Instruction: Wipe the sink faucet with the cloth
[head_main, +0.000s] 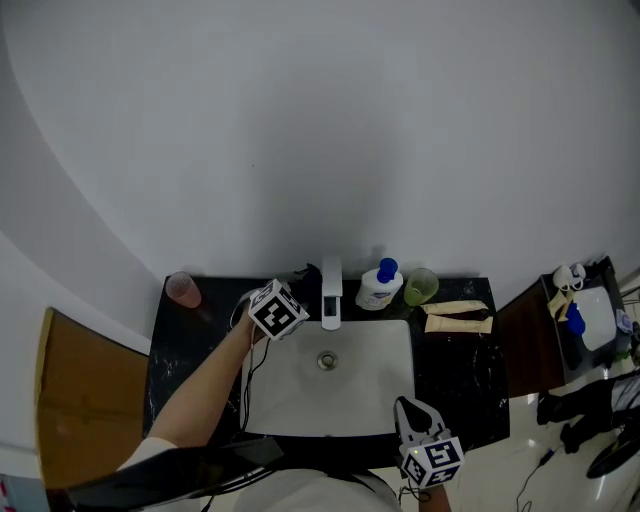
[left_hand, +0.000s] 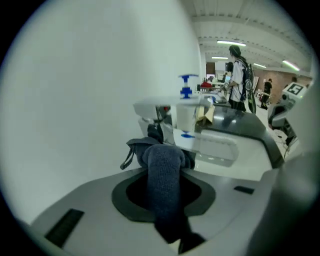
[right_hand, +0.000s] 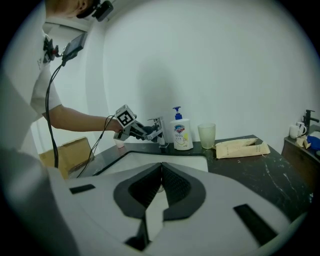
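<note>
So you had your left gripper reaching in over the back left corner of the sink, and its fingers were pinching the cloth, a dark blue knit thing that ran up the middle between them and bunched into a wad past the tips. That wad sat right up against the left side of the faucet, near the top, though I couldn't say for sure it was pressing on the metal. The faucet itself stood at the back edge of the sink on the black tabletop, spout pointing out over the basin. Just to its right was a soap bottle with a blue pump, then a green cup touching or nearly touching it, and a couple of tan packets lying flat further right. A pink cup stood off by itself at the far left back corner. Your right gripper was down at the front right corner of the sink, well apart from the faucet, with its fingers pressed together on nothing.
</note>
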